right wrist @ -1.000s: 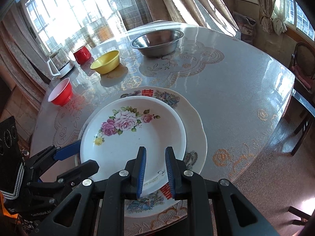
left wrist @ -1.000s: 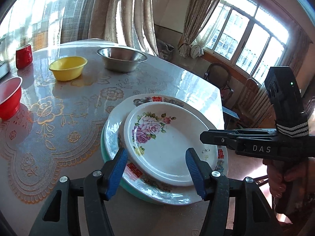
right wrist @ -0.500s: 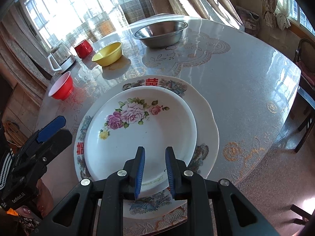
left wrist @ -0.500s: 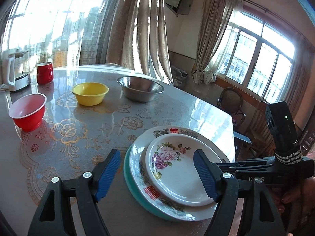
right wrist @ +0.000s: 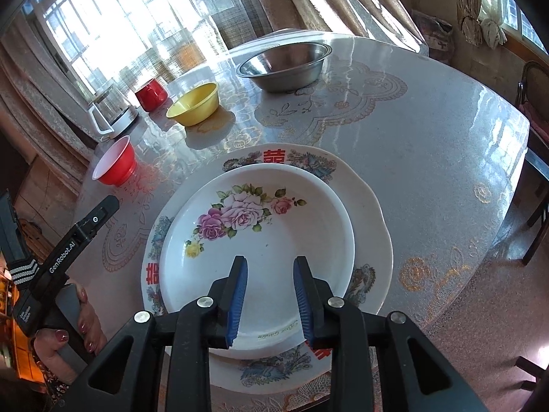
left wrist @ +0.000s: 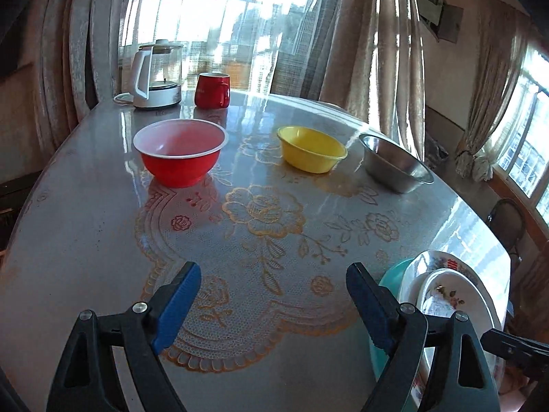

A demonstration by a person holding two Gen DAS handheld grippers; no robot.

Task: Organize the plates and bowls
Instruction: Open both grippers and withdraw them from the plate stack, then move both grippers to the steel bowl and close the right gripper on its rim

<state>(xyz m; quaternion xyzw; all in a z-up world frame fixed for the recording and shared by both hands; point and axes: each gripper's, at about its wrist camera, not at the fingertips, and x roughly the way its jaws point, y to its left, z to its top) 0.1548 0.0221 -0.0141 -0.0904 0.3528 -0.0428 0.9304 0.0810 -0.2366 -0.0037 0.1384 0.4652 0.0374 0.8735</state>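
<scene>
Three plates are stacked at the table's near edge: a white rose plate (right wrist: pixel 260 240) on a larger plate with red characters (right wrist: pixel 367 213), and under them a teal plate (left wrist: pixel 391 278). My right gripper (right wrist: pixel 270 261) hovers over the rose plate's near rim. Its jaws are opening, and the pads press on nothing. My left gripper (left wrist: pixel 272 267) is left of the stack over the lace cloth, jaws opening wide with nothing between them. Ahead of it stand a red bowl (left wrist: pixel 178 158), a yellow bowl (left wrist: pixel 312 149) and a steel bowl (left wrist: pixel 394 164).
A glass kettle (left wrist: pixel 154 79) and a red mug (left wrist: pixel 211 91) stand at the table's far edge by the curtains. A chair (right wrist: pixel 535 103) stands off the table's right side. A person's hand (right wrist: pixel 79 329) holds the left gripper's handle at the lower left.
My left gripper has swung left, away from the plate stack, and its jaws have spread; it now faces the bowls. My right gripper's jaws have parted a little. The rose plate now lies centred on the larger one.
</scene>
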